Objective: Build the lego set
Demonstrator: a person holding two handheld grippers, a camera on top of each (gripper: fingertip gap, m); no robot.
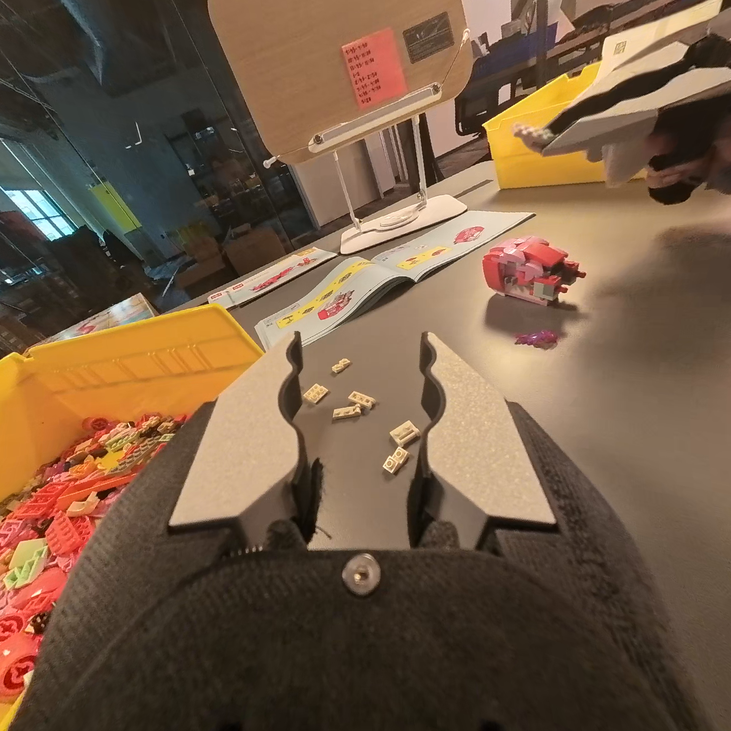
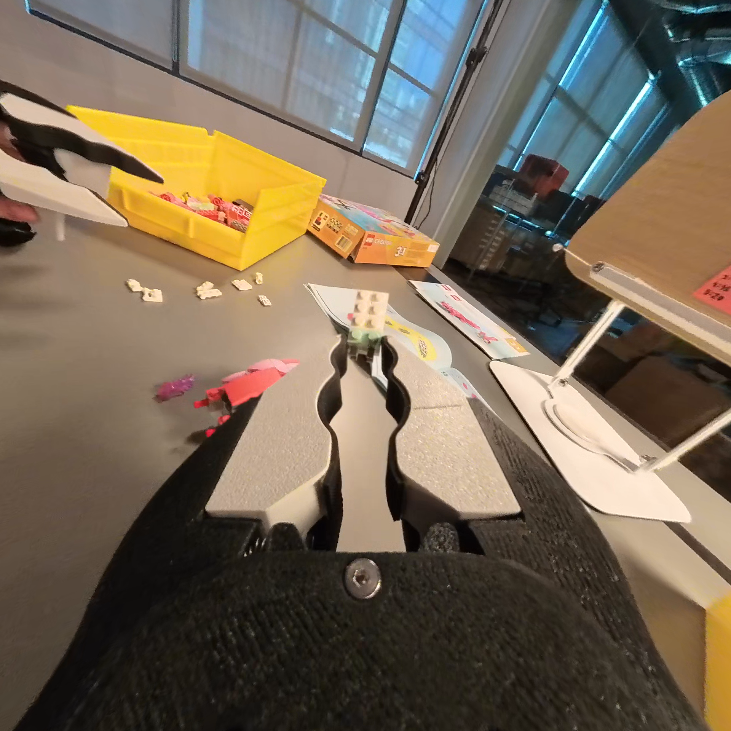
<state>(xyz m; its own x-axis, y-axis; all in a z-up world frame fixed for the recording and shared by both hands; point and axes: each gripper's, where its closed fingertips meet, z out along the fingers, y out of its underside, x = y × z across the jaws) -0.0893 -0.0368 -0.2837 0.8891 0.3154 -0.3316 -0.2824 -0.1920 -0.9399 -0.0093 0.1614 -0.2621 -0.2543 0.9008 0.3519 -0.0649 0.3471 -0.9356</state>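
Each gripper (image 1: 360,340) (image 2: 364,348) has a black, coarsely ribbed body with one silver screw at twelve o'clock of its front edge, and two flat, speckled light-grey fingers (image 1: 253,435) (image 2: 277,443) whose wavy inner edges carry black pads (image 1: 290,379) (image 2: 334,379).

**Plastic, paper and wood grain**

Showing as smooth, semi-matt grey: the bench (image 1: 593,435). Gleaming as glossy yellow plastic: the bin (image 1: 130,368). Looking like hard plastic: cream plates (image 1: 358,399). Appearing as glossy paper: the booklet (image 1: 356,285). Showing pale wood grain: the board (image 1: 316,79). Looking grainy and matt: tool fingers (image 1: 245,435).
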